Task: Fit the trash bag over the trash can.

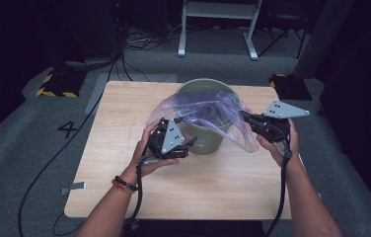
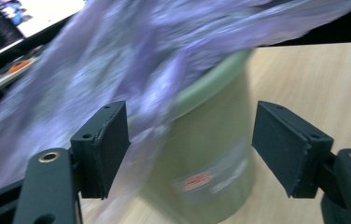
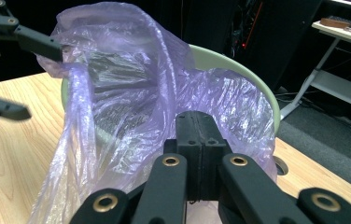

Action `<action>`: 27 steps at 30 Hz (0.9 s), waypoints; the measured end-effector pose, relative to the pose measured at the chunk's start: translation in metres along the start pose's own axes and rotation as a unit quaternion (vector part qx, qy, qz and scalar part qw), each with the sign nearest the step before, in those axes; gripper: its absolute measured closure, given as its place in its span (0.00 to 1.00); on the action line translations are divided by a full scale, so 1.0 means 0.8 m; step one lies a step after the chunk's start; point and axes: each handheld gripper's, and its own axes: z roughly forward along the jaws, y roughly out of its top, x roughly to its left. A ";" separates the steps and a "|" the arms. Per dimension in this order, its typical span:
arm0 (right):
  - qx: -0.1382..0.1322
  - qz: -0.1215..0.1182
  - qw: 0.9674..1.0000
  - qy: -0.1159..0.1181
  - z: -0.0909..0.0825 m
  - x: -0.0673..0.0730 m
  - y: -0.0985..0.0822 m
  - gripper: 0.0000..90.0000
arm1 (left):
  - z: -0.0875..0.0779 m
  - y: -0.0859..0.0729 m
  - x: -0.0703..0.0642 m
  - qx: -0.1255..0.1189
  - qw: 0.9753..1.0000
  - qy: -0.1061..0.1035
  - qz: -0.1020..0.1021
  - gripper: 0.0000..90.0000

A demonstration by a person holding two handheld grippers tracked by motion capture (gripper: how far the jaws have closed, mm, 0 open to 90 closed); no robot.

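The purple bag [image 1: 208, 116] drapes over the green bin [image 1: 205, 140] on the worktop [image 1: 124, 187]. Right gripper [image 3: 197, 135] fingers pinch the bag's near-right edge; left gripper [image 2: 190, 149] fingers gape empty, bag's loose edge just left of the bin.

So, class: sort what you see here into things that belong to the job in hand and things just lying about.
Belongs to the job:
- purple plastic bag
- green bin
- left tongs, open beside the bag
- right tongs, shut on the bag's edge

Just lying about:
- yellow-and-black striped block on the floor
- white frame legs
- floor cables
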 end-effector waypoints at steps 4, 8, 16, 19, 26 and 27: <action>0.001 0.000 1.000 0.001 0.000 0.000 0.002 1.00 | -0.002 -0.004 0.007 0.002 1.000 -0.001 -0.006 0.32; 0.003 -0.004 1.000 0.005 0.001 0.001 0.003 1.00 | 0.004 -0.004 0.007 0.024 0.999 0.015 0.021 0.44; 0.002 -0.003 1.000 0.009 0.000 0.001 0.004 1.00 | 0.004 -0.013 0.023 0.052 0.998 0.032 0.034 1.00; 0.001 0.000 1.000 0.006 -0.001 -0.001 0.002 1.00 | 0.000 -0.019 0.022 0.055 0.997 0.018 0.044 1.00; 0.009 0.018 1.000 -0.020 0.001 -0.013 -0.009 1.00 | -0.003 -0.055 0.019 0.089 0.995 -0.010 0.049 1.00; 0.010 0.025 0.999 -0.022 0.002 -0.016 -0.011 1.00 | -0.003 -0.061 0.018 0.096 0.994 -0.012 0.049 1.00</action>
